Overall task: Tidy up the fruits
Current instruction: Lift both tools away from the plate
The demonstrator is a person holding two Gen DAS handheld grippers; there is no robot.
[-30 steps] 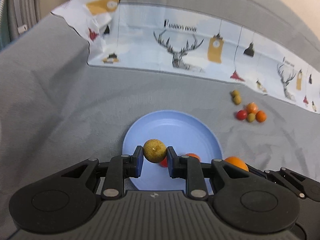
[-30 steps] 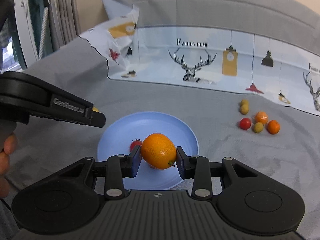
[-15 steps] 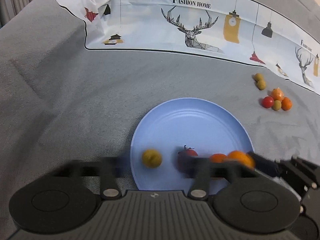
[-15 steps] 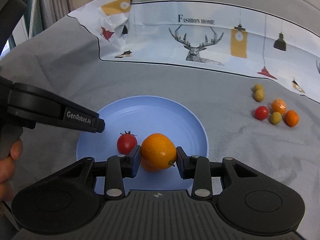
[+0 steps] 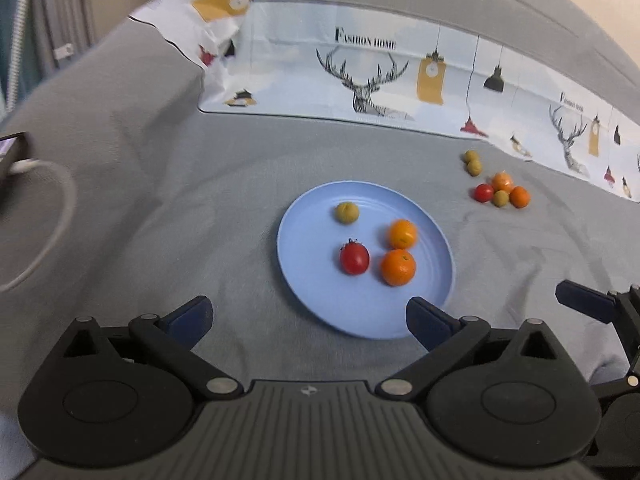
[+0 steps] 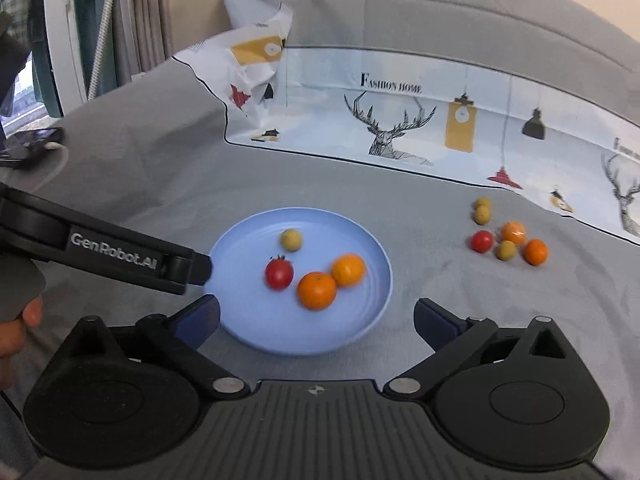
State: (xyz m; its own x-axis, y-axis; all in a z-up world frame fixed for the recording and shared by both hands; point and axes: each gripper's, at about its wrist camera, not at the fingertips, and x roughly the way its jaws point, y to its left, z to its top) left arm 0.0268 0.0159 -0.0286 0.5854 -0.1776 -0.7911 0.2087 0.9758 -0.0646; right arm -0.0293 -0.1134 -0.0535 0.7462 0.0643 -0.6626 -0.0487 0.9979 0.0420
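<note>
The left hand-held gripper (image 5: 307,318) and the right hand-held gripper (image 6: 317,318) have just been opening; both are now standing wide apart with nothing between their jaws. The plate (image 6: 248,320) is lying just ahead of both, carrying 4 fruits: an olive-yellow one (image 6: 291,239), a tomato (image 6: 279,273) and 2 oranges (image 6: 317,290). 6 more fruits (image 6: 504,236) are sitting on the grey cloth (image 6: 400,208), well off to the right.

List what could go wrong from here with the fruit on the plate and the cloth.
1. Four round fruits lie loose on the shallow blue plate; the two oranges look blurred, perhaps rolling, and could roll off.
2. Six small fruits sit bunched on the cloth; reaching for one may scatter its neighbours.
3. The open left gripper and open right gripper hang close together and could collide.
</note>
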